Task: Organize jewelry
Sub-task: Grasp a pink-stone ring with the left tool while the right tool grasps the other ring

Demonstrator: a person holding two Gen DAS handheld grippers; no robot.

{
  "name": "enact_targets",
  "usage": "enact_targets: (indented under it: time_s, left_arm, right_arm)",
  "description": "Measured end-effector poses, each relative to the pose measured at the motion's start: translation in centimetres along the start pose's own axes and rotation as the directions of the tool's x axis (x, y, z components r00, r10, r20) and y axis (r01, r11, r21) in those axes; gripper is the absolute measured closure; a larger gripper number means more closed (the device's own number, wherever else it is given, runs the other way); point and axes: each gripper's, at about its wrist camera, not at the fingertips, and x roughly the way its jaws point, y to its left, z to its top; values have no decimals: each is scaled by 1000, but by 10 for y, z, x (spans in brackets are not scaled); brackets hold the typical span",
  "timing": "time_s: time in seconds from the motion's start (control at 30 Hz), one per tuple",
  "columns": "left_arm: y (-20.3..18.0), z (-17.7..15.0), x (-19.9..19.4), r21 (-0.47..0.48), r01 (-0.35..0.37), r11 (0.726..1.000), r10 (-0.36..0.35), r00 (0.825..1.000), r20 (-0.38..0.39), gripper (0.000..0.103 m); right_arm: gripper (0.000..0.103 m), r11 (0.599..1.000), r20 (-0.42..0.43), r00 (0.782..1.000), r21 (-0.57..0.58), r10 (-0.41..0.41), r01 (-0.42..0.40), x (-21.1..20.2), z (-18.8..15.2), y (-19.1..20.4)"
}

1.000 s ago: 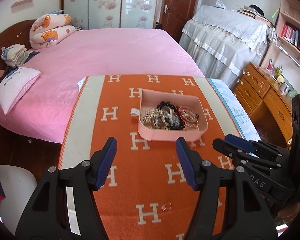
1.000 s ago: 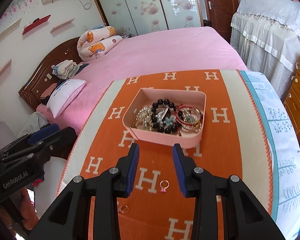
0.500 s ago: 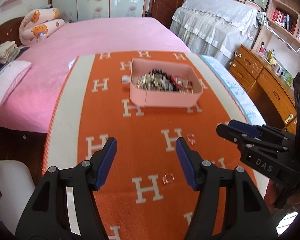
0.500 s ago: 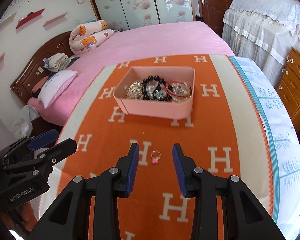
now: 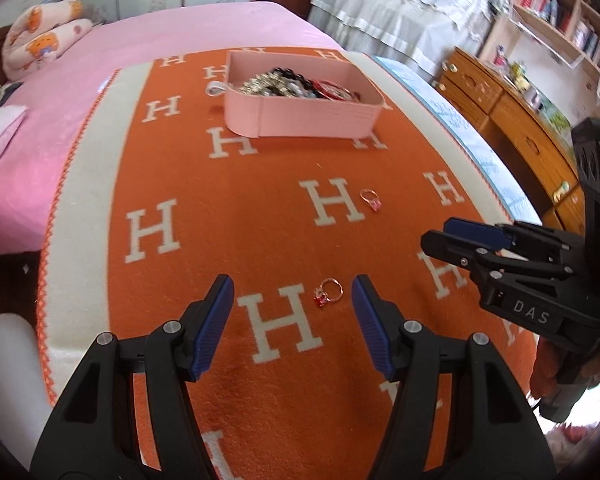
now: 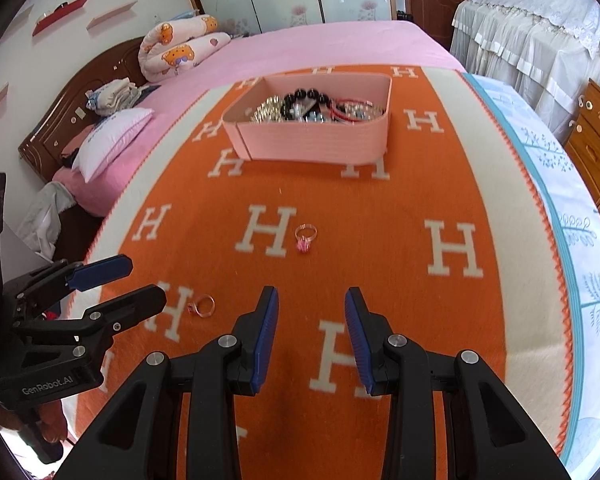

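A pink tray (image 5: 300, 120) (image 6: 312, 140) full of beads and bracelets stands far on the orange H-pattern blanket (image 5: 240, 220). Two loose rings lie on the blanket. The red-stone ring (image 5: 329, 291) (image 6: 202, 305) lies between and just ahead of the tips of my open, empty left gripper (image 5: 292, 300). The pink-stone ring (image 6: 305, 237) (image 5: 371, 199) lies ahead of my open, empty right gripper (image 6: 310, 312). Each gripper also shows in the other's view: the right one (image 5: 472, 236), the left one (image 6: 120, 280).
A pink bed (image 6: 300, 44) with pillows lies behind the blanket. Wooden drawers (image 5: 512, 120) and a cloth-covered piece of furniture (image 6: 540, 20) stand on the right. The blanket's edge drops off on the left (image 5: 60, 200).
Both grippers have pulled back and lowered toward the blanket; the tray is now farther away. The red-stone ring now sits between the left fingertips. Both stayed open.
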Motion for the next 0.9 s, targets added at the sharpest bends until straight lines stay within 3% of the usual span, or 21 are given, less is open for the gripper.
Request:
enact_targets:
  time_s: [0.1,0.23,0.43,0.53,0.7,0.83,0.9]
  left_arm:
    - [-6,0,8,65,9,998,-8,1000,-12,47]
    - [-16,-1,17,173,13,985,-7,999,-34,60]
    - [-32,-5,28,342,17,940,-1,999,-46,66]
    - [-38,-8,35,408,32,913,-3,997,-71,73]
    - [-40,-5,39,435,57,898,-28,997,-72,80]
    - [-38,-1,43,423,72,903,-44,996,-76,89]
    - [-38,0,45,410,68,910,-42,997,-71,89]
  right_arm:
    - [68,1000,-9,1000,-9,5,-6,6,-2,0]
    - [68,1000,-11,1000,-16,17,-17,11,-1,0]
    - [68,999,-21,999,-27,34,-34,20,1,0]
    - [68,999,-25,999,-34,39,-40,24,2,-1]
    - [68,998,-27,998,-38,48,-49,27,3,-2]
    - [68,997,-26,998,-44,61,-62,31,7,-2]
    - [68,996,-26,997,-50,66,-67,33,10,-1]
